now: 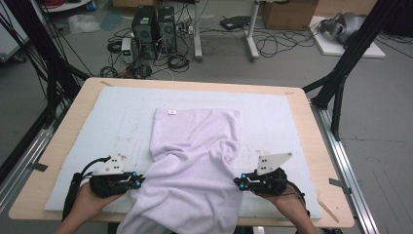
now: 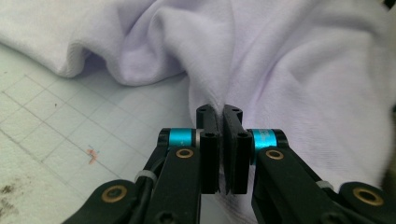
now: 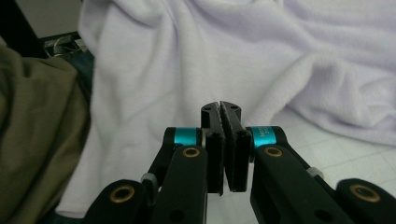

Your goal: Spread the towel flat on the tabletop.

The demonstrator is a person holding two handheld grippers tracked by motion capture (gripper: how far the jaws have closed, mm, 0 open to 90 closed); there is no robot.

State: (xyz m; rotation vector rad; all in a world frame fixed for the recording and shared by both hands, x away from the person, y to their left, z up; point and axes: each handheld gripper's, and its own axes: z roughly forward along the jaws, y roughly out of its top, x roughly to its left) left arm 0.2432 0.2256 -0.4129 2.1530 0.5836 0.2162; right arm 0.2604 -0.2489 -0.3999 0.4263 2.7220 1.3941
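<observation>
Nearest the person, the lavender towel (image 1: 190, 165) spills over the near edge of the table (image 1: 311, 146), its near end hanging off and bunched. At its left side the left gripper (image 1: 138, 182) has its jaws pressed together with a fold of the cloth pinched between them; the left gripper view shows the fabric drawn into a crease right at the tips (image 2: 220, 112). At its right side the right gripper (image 1: 239, 182) is also closed, and in the right gripper view its jaws (image 3: 221, 109) look to have a thin edge of towel nipped between them.

Farther off, the towel's far end lies flat on the pale gridded mat (image 1: 272, 112), a small label at its far edge.

So I'd say both near sides are gripped and the far half is laid out; spreading or folding the rumpled near half is yet to come.
</observation>
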